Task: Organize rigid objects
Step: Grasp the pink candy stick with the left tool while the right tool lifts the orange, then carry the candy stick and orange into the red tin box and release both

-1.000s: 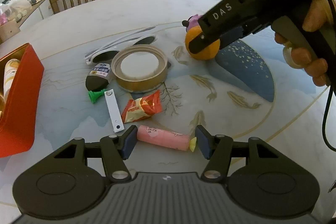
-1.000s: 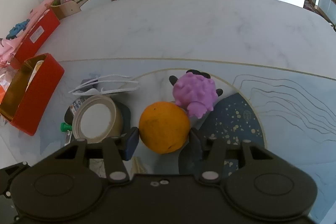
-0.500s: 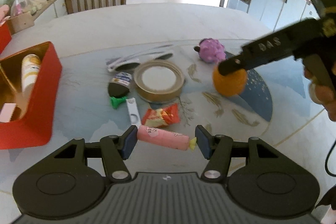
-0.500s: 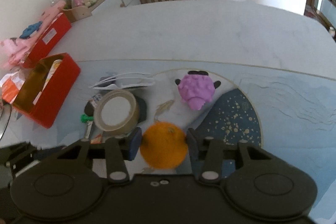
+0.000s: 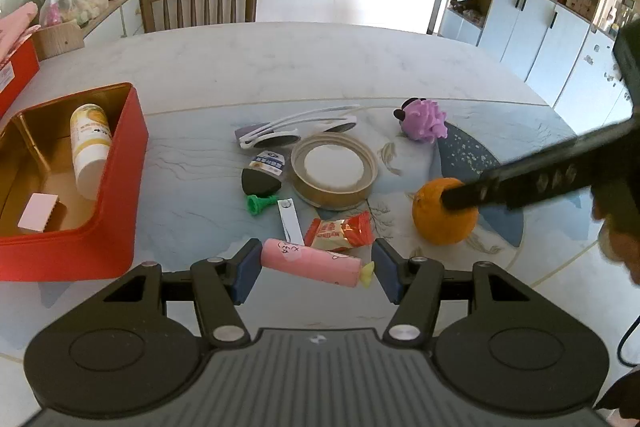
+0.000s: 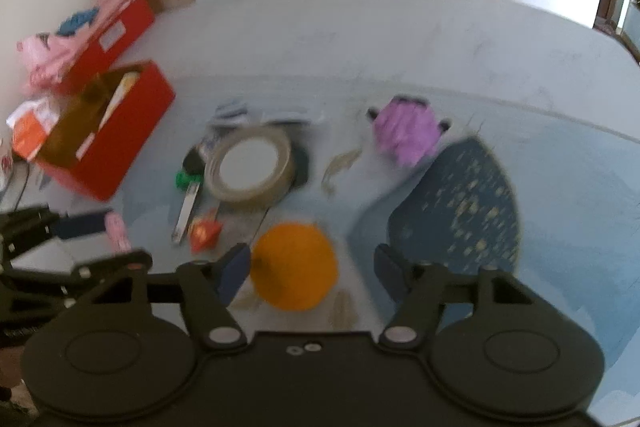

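My left gripper (image 5: 312, 269) is shut on a pink tube with a yellow tip (image 5: 310, 262), held crosswise between the pads above the table. My right gripper (image 6: 308, 267) is open; an orange (image 6: 294, 265) lies between its spread fingers, against the left pad and clear of the right one. The orange (image 5: 444, 217) also shows in the left wrist view, with the right gripper's finger (image 5: 520, 183) over it. An open red tin box (image 5: 76, 183) at the left holds a white bottle (image 5: 90, 149) and a small pink card.
On the table lie a tape roll (image 5: 334, 171), white sunglasses (image 5: 296, 129), a purple spiky toy (image 5: 424, 119), a red snack packet (image 5: 340, 231), a dark tube with green cap (image 5: 262, 183) and a white strip (image 5: 290, 221). A chair (image 5: 198, 3) stands behind.
My right gripper has opened and let go of the orange after drawing it nearer. My left gripper has lifted and pulled back with the pink tube, bringing the red box into view.
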The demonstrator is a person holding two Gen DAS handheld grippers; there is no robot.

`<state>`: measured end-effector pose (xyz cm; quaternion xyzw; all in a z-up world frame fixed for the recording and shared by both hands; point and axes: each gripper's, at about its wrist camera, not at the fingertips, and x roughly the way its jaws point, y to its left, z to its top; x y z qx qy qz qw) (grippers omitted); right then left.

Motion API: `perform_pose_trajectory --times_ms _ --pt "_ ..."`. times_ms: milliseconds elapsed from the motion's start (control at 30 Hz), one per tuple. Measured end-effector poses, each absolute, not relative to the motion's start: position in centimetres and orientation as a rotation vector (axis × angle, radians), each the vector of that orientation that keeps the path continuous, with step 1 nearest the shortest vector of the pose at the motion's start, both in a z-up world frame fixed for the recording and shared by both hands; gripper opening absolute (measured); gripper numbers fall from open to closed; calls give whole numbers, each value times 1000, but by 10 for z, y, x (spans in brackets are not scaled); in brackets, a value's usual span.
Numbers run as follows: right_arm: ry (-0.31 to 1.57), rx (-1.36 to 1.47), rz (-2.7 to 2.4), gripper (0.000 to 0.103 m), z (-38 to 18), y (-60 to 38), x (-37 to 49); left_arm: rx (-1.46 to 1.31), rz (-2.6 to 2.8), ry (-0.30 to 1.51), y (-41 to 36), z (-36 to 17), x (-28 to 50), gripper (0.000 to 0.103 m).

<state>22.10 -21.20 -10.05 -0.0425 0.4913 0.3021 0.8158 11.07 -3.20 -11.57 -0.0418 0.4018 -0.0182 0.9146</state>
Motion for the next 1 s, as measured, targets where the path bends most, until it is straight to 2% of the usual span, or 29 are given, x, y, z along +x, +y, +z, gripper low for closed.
perform_pose_trajectory --times_ms 167,500,1000 --pt "1057 -99 619 53 -111 -200 215 -91 -41 834 -25 -115 109 60" --pt "1044 -134 584 53 -99 -189 204 -103 -21 841 -4 -111 106 60" --pt "923 -149 730 53 -30 -131 186 -172 52 767 58 -68 100 60"
